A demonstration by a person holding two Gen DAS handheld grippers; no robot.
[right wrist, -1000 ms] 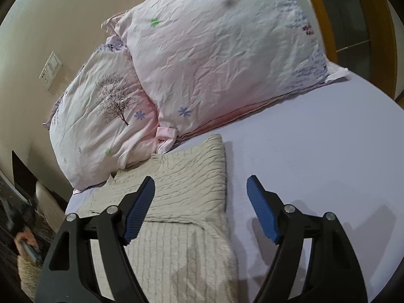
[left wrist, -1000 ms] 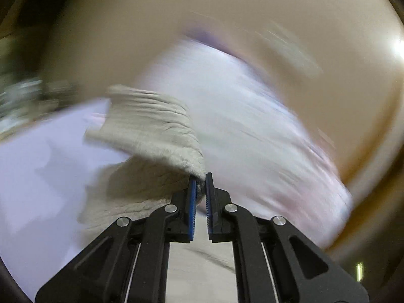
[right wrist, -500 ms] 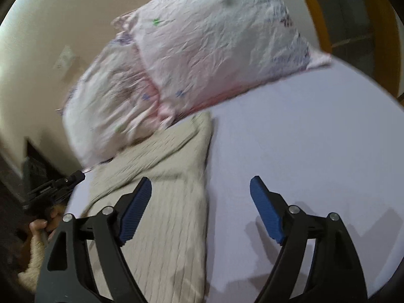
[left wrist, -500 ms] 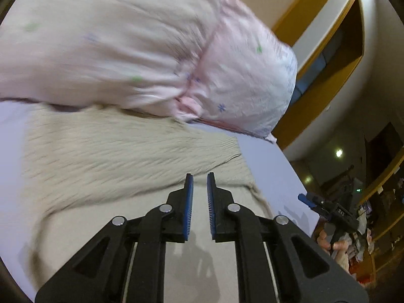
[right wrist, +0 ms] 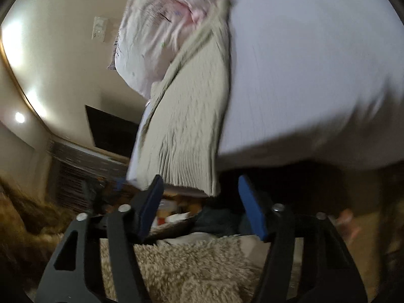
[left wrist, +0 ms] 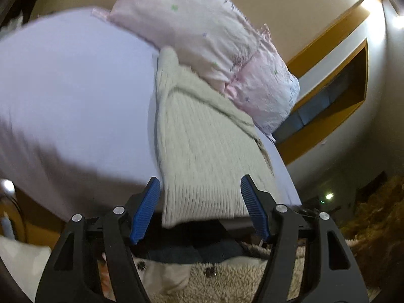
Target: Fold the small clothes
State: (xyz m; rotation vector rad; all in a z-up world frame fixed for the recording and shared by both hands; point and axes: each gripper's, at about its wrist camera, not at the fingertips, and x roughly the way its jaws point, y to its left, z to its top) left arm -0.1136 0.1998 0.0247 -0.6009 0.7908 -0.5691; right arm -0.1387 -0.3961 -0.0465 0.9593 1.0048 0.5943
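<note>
Both jaws of the left gripper (left wrist: 200, 208) are spread wide, with nothing held; the right gripper (right wrist: 200, 207) is likewise spread and empty. Just beyond the tips, a cream cable-knit sweater (left wrist: 202, 149) is seen folded into a long strip on the lavender bed sheet (left wrist: 75, 96), its ribbed hem at the bed edge, its far end against pink pillows (left wrist: 214, 35).

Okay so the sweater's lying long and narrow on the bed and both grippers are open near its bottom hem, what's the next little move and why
Probably close each gripper on a bottom corner of the cream knit sweater, ready to fold the hem up toward the pillows. The left gripper and right gripper both hang open and empty at the bed edge, just short of the ribbed hem, and the sweater lies in a long narrow strip.
</note>
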